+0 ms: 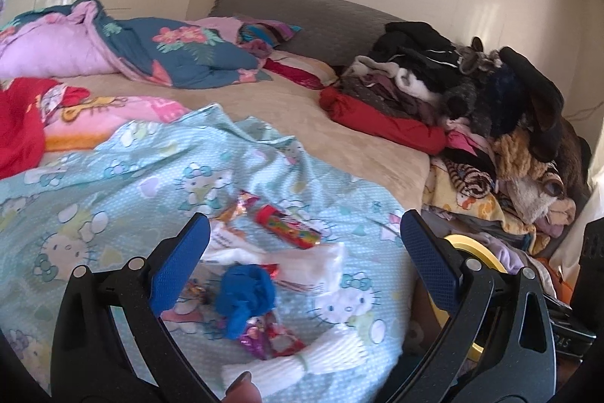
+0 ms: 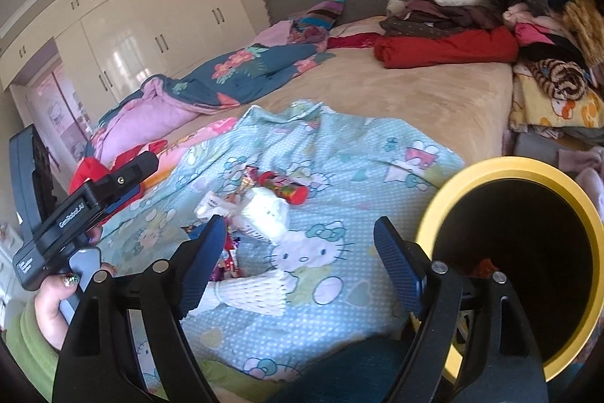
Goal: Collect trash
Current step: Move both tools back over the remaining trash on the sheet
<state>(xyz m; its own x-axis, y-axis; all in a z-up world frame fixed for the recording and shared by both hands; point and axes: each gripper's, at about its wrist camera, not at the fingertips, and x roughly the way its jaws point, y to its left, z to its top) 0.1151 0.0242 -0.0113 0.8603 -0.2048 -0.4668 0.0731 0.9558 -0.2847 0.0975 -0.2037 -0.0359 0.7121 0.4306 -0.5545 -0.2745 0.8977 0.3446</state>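
Listing the hazards first: we hold two sets of tongs, both spread wide and both empty. Our left tongs (image 1: 304, 238) hover over the litter heap; our right tongs (image 2: 300, 252) hang nearer the yellow-rimmed bin (image 2: 528, 176), which stands just beside the bed at its near right corner.

Item, trash: a red sweet tube (image 1: 288, 225), a crumpled blue scrap (image 1: 245, 293), shiny wrappers (image 1: 264, 335), white tissue (image 1: 321, 259) and a white ribbed piece (image 1: 302, 361), all lying close together on the cat-print sheet (image 1: 113, 184).

Risks, as we judge them:
- The pieces overlap, so a wide bite may take two and drop one on the way to the bin.
- The sheet is loose and rumpled; the pads could pinch cloth along with a wrapper and drag the whole heap.
- The tube is round and may roll off the bed edge if nudged.
- Foil wrappers are thin and flat, likely to slip from the pads.
- The two tongs work close together and could knock one another.

Item, surface: a soft bed (image 1: 302, 108) under a tan cover, no firm backing to press against.

Item, room: cream wardrobes (image 2: 151, 25), grey headboard (image 1: 302, 14), floral quilt (image 1: 181, 51), a tall pile of clothes (image 1: 472, 93) along the right side.
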